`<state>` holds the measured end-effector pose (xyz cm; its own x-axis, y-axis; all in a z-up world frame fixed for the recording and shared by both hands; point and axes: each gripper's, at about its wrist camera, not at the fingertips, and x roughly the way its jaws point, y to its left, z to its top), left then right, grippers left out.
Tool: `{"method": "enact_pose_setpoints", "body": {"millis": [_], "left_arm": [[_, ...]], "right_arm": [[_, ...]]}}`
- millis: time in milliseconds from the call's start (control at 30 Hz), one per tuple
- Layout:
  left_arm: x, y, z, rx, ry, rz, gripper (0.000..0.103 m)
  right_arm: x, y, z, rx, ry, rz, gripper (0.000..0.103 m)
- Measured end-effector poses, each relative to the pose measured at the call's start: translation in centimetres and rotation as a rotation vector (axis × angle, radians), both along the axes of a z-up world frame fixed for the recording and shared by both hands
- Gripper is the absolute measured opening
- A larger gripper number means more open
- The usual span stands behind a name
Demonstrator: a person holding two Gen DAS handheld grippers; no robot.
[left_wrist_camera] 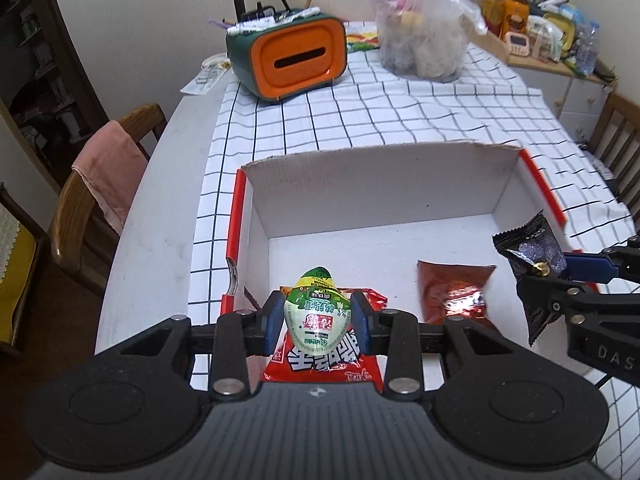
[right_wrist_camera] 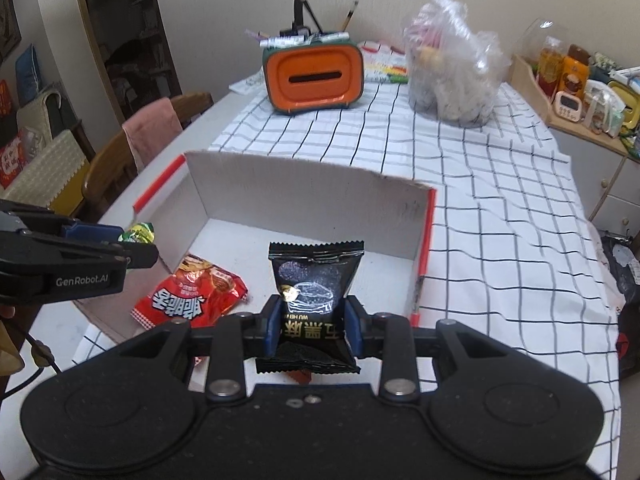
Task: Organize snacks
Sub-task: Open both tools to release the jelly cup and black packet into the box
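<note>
My left gripper (left_wrist_camera: 318, 316) is shut on a small green-and-white sealed snack cup (left_wrist_camera: 316, 312), held above the near left part of a white cardboard box (left_wrist_camera: 360, 188) with red edges. A red snack packet (left_wrist_camera: 320, 360) lies in the box under it. A dark red packet (left_wrist_camera: 452, 292) lies further right in the box. My right gripper (right_wrist_camera: 310, 320) is shut on a black snack packet (right_wrist_camera: 314, 276), held over the box's near edge. The box (right_wrist_camera: 304, 200) and the red packet (right_wrist_camera: 192, 292) also show in the right wrist view, with the left gripper (right_wrist_camera: 132, 246) at the left.
A grid-pattern cloth (left_wrist_camera: 400, 112) covers the table. An orange and green desk organiser (left_wrist_camera: 296, 60) and a clear plastic bag of snacks (left_wrist_camera: 424, 36) stand at the far end. A wooden chair with a pink towel (left_wrist_camera: 108, 176) is on the left. A black packet (right_wrist_camera: 624, 264) lies at the table's right edge.
</note>
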<state>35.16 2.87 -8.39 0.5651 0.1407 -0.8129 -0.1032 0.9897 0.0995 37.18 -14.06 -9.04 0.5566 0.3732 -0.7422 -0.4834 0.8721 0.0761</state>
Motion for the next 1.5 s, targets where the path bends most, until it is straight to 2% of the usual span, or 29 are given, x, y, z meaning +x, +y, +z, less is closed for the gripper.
{"method": "enact_pose_setpoints", "body": {"millis": [367,667,767,900,1067,1300,1500], "left_arm": [[2.2,-0.1,-3.7,0.006,0.114,0.003,0.035],[2.3,-0.2,-5.1,0.012,0.159,0.011,0.036],[2.1,-0.2,-4.9,0.005,0.153,0.007,0.036],[1.6,-0.2,-4.2,-0.007,0.136,0.005,0.048],[0.6,0.0,-3.1,-0.024,0.107,0.000,0.055],[-1.6,-0.1,-1.0,-0.029,0.057,-0.018,0.064],[-3.7,-0.3,0.7,-0.044,0.022,-0.038,0.068]], "right_arm": [[2.2,2.5,-3.6,-0.054,0.078,0.037,0.032],[2.5,3.0,-4.0,-0.060,0.080,0.055,0.032],[2.5,2.7,-3.9,-0.049,0.087,0.045,0.033],[2.5,2.3,-3.6,-0.039,0.085,0.021,0.036],[1.8,1.3,-2.6,0.001,0.076,0.000,0.039],[0.0,0.3,-0.5,0.043,0.049,-0.009,0.049],[-2.2,-0.2,0.9,0.067,0.030,-0.002,0.058]]}}
